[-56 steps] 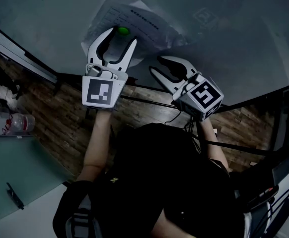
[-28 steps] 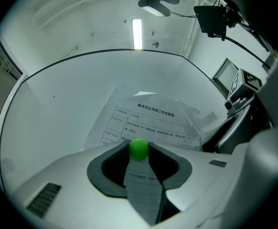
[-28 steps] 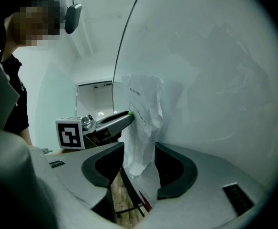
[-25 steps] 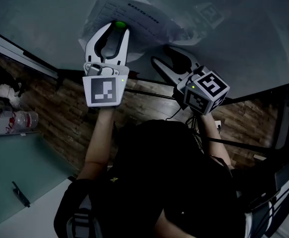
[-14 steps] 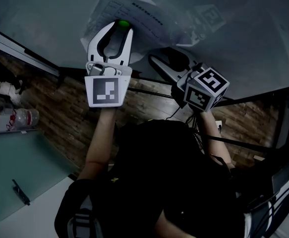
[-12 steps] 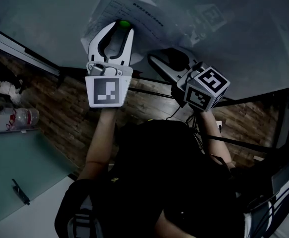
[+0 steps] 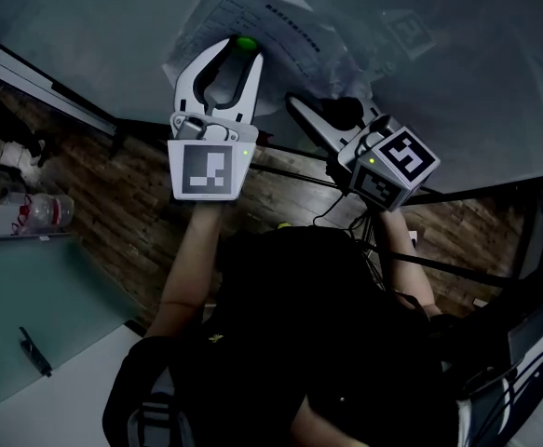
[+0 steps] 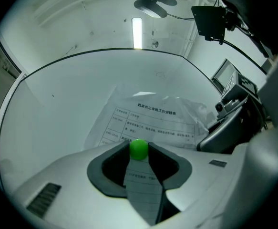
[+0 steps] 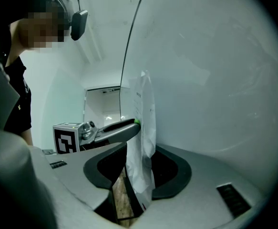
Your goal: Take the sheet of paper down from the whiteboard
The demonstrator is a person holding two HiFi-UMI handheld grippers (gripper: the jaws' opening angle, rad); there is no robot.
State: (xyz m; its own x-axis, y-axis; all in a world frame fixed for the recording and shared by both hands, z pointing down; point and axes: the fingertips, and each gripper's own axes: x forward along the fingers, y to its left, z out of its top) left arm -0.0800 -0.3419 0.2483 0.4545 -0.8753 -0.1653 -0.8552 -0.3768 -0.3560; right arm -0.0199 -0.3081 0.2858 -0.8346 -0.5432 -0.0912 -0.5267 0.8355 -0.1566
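- The whiteboard filled the top of the head view. The task was not yet done, since the sheet was up on the board, pinned there. As I judged it, the approach was finished, while freeing the pin and lifting the sheet away remained.
- The sheet of paper sat at 12 o'clock in the head view, just above both grippers. It was white, with a printed heading and a ruled table. It looked creased and wavy, especially along its right side. In the right gripper view its lower edge stood away from the board instead of lying flat.
- The left gripper pointed up at the sheet's lower middle, and its fingers were closed on the pin.
- The right gripper was at 4 o'clock from the left one. Its fingers had just been closing, with the sheet's loose lower edge between them. A gap showed beside the paper, so the fingers stood apart and had not clamped it.
- The green magnet, a small round knob, was at 6 o'clock on the sheet, touching both left fingers.
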